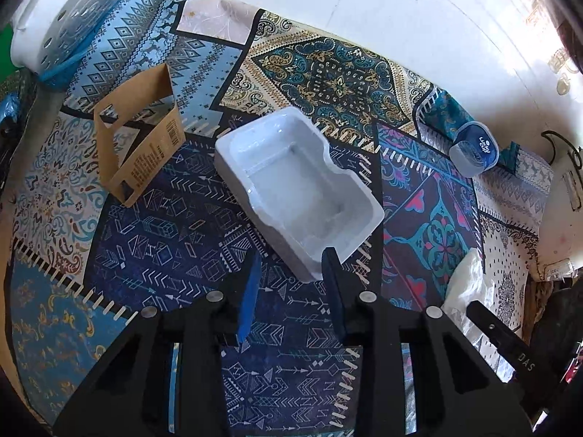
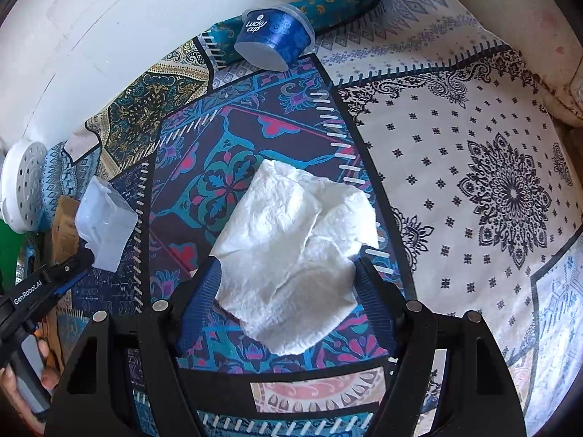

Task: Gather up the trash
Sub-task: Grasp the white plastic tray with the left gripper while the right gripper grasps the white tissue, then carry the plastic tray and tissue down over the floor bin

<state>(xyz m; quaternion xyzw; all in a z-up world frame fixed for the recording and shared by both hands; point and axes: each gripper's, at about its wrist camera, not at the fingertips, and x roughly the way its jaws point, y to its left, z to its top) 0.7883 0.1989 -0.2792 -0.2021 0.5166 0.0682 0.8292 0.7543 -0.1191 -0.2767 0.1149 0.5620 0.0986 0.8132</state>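
Observation:
A white plastic tray [image 1: 291, 189] lies on the patchwork bedspread [image 1: 164, 255] in the left wrist view. My left gripper [image 1: 293, 258] stands open astride its near corner: the right finger overlaps the rim, and the left, blue-padded finger [image 1: 251, 291] stays clear of the outer wall. A crumpled white tissue [image 2: 295, 255] lies between the fingers of my right gripper [image 2: 286, 269], which is open with the pads at the tissue's edges. A brown cardboard sleeve [image 1: 138, 145] stands to the left of the tray. A blue "Lucky cup" pot [image 2: 273, 36] lies on its side at the far edge.
A white perforated basket [image 1: 65, 18] sits at the far left corner of the bed. A white wall [image 1: 400, 18] runs behind the bedspread. In the right wrist view a person's hand [image 2: 47, 375] holds the left gripper's handle beside the tray [image 2: 105, 225].

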